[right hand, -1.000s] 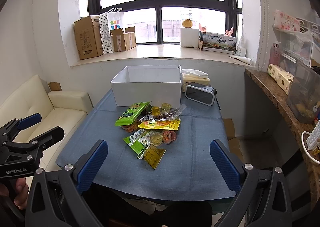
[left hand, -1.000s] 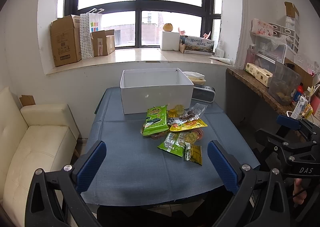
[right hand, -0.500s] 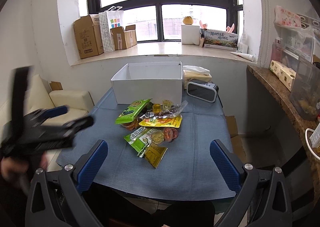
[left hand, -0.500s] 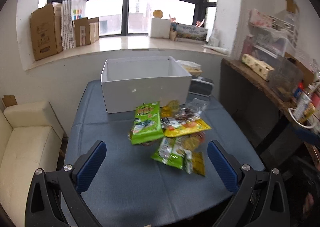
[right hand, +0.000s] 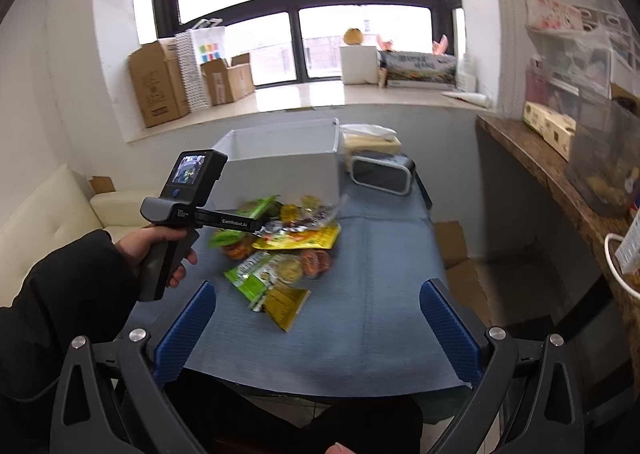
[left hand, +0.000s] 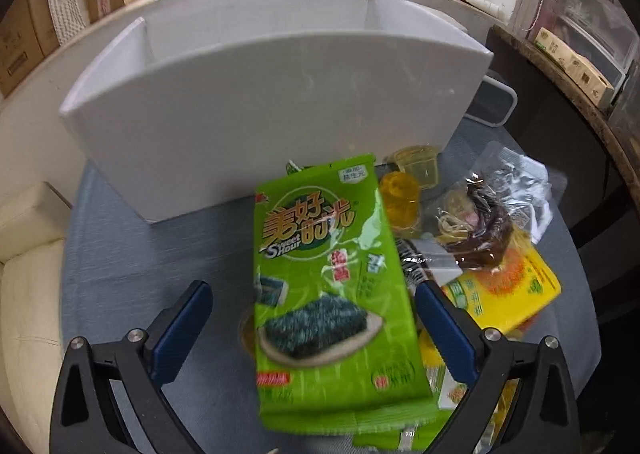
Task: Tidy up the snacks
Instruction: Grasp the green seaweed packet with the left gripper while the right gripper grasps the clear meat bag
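Green seaweed packet [left hand: 328, 290] between spread left tongs [left hand: 312, 318], untouched

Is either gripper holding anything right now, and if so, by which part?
Nothing is held. The left gripper is open around the green seaweed packet; the right gripper is open over the table.

Left wrist view close above snack pile [left hand: 400, 274]; right farther back; same pile [right hand: 280, 246].

Glossy green plastic seaweed snack packet [left hand: 332, 294] catching glare; matt blue woven cloth [right hand: 360, 334] covering bench; smooth matt white rectangular box [left hand: 260, 102]; crinkled clear plastic wrapper [left hand: 512, 190] shining.
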